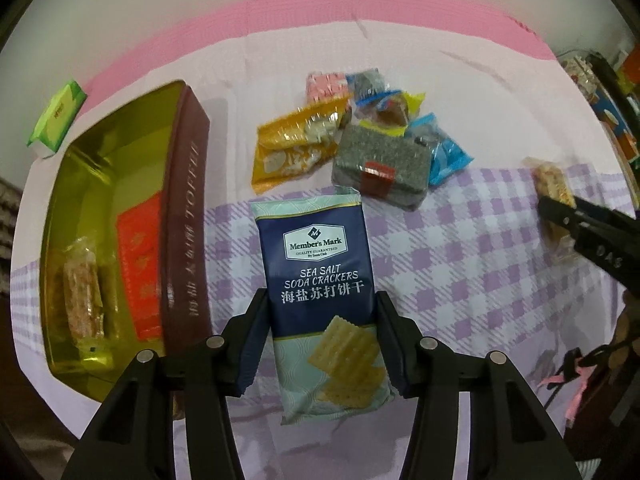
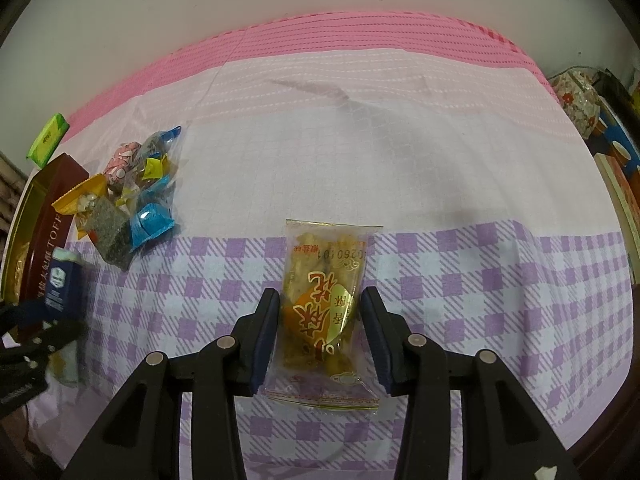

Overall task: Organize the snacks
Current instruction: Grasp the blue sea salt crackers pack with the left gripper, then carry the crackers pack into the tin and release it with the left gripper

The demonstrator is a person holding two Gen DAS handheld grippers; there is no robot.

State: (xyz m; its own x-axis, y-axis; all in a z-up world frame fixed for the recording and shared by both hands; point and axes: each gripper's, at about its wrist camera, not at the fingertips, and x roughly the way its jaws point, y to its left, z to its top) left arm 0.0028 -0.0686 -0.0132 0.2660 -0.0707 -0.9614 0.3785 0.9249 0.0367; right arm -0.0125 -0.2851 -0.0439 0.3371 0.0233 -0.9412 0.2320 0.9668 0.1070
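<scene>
My left gripper point(image 1: 320, 300) is shut on a blue Member's Mark soda cracker pack point(image 1: 320, 264), held just right of the toffee tin point(image 1: 188, 216). The tin is open and holds a clear fried-snack pack point(image 1: 82, 296) and a red pack point(image 1: 140, 264). My right gripper point(image 2: 320, 300) is shut on a clear pack of yellow fried snack point(image 2: 324, 300) over the checked cloth; it also shows in the left wrist view point(image 1: 554, 186). A pile of small snack packs point(image 1: 360, 140) lies beyond the tin, and it also shows in the right wrist view point(image 2: 128, 192).
A green packet point(image 1: 58, 114) lies behind the tin at the far left. A pink and purple-checked cloth point(image 2: 440, 280) covers the surface. Books and a flowered jar point(image 2: 580, 100) stand at the far right edge.
</scene>
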